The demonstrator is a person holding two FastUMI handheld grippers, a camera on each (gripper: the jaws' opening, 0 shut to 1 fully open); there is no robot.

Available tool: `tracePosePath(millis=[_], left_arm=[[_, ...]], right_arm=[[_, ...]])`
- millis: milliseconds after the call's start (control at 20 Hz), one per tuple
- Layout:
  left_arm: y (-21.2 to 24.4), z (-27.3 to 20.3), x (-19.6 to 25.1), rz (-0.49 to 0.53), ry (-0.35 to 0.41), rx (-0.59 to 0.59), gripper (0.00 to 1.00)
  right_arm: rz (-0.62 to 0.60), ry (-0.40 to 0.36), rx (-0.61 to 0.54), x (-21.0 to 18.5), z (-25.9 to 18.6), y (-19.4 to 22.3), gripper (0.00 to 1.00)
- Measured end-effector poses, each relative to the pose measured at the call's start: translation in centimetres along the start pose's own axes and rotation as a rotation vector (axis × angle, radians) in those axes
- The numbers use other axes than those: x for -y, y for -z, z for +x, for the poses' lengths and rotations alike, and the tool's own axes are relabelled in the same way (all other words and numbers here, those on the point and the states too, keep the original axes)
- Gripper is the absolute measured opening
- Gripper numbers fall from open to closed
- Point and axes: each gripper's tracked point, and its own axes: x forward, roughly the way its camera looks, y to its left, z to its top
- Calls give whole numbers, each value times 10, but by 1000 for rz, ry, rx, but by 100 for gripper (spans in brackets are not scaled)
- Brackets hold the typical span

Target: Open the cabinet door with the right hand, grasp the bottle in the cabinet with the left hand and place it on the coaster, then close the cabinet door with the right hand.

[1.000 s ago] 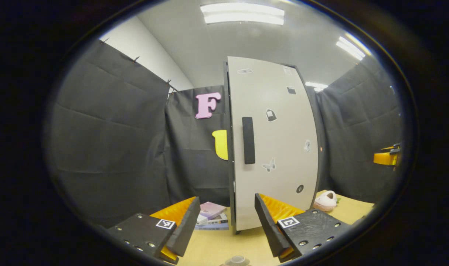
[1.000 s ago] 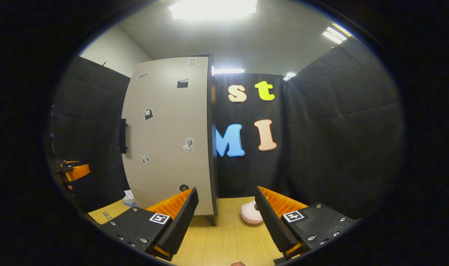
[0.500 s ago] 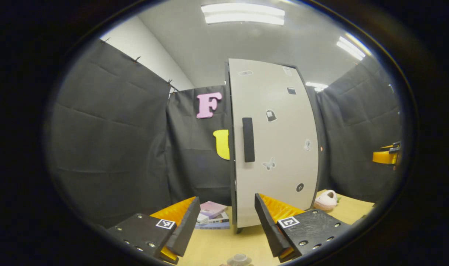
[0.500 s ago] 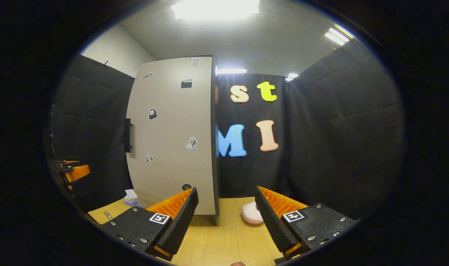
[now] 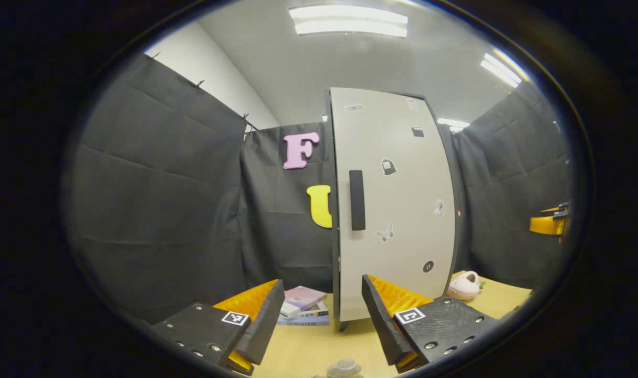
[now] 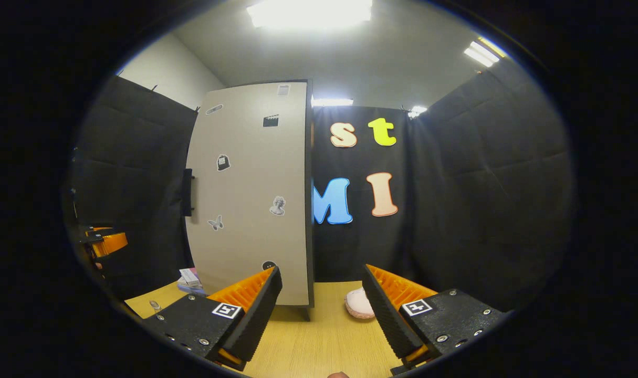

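Cabinet (image 5: 395,210) ahead of the left claw (image 5: 323,320), tall, pale flat door shut, small stickers across it; dark vertical bar handle (image 5: 356,200) near its left edge. In the right gripper view the cabinet (image 6: 250,194) stands ahead-left of the right claw (image 6: 322,310), handle (image 6: 187,192) at its far edge. Wood-grain tabletop (image 6: 319,341) open between claws and cabinet. Stacked books (image 5: 303,307) left of the cabinet foot; pink slipper (image 6: 358,303) right of it. Small round coaster (image 5: 344,367) just below the left claw. Both claws wide apart, holding nothing.
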Motion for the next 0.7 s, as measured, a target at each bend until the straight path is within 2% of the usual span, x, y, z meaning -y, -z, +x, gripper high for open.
tracePosePath(millis=[350, 400, 450, 700], left_arm=[[-2, -3, -3, -6, 1, 2, 89], [-2, -4, -4, -6, 1, 2, 85], [-1, -5, -5, -3, 0, 2, 89], [-1, -9, -8, 2, -2, 2, 89]], right_arm=[[0, 2, 1, -1, -3, -1, 95], [-1, 3, 3, -1, -4, -3, 95], [-1, 3, 4, -2, -4, -3, 95], [0, -2, 6, -6, -6, -5, 95]])
